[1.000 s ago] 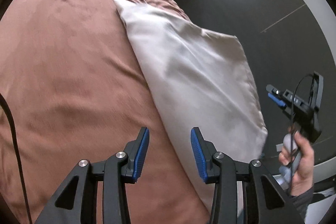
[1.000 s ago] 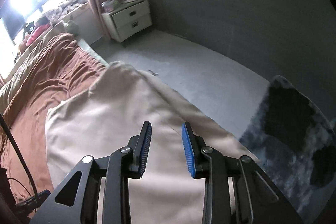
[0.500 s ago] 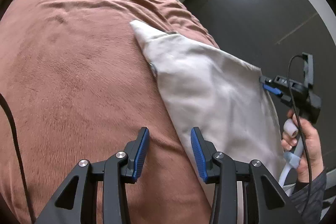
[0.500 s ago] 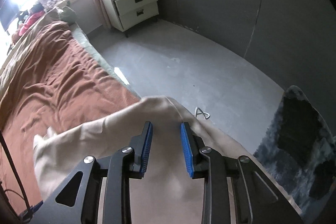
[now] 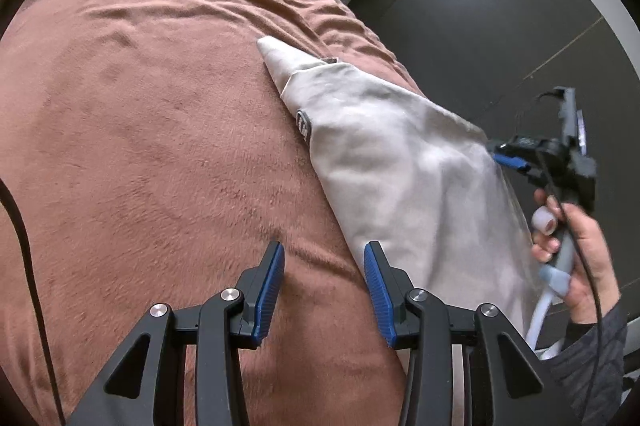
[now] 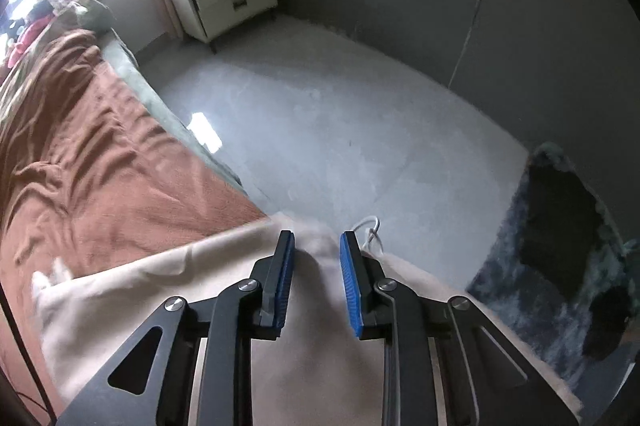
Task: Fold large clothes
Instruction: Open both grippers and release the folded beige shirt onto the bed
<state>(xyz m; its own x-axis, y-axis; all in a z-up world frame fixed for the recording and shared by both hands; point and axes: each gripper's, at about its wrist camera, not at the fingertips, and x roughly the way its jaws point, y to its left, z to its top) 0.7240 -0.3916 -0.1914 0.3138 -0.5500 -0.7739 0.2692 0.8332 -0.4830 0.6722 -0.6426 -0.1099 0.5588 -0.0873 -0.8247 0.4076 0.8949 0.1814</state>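
Beige garment [image 5: 404, 170]: spread along right edge of bed [image 5: 140, 130], pointed end up the brown cover, near end draped over the edge toward floor [image 6: 360, 130]. Right gripper [image 6: 316, 254]: at garment's outer edge, jaws closing, a raised fold between them, pads apparently not yet pressing; likely a pinch to lift that edge for folding. Left gripper [image 5: 324, 286]: jaws apart, empty, poised over bed just beside garment's inner edge, probably for a matching grasp.
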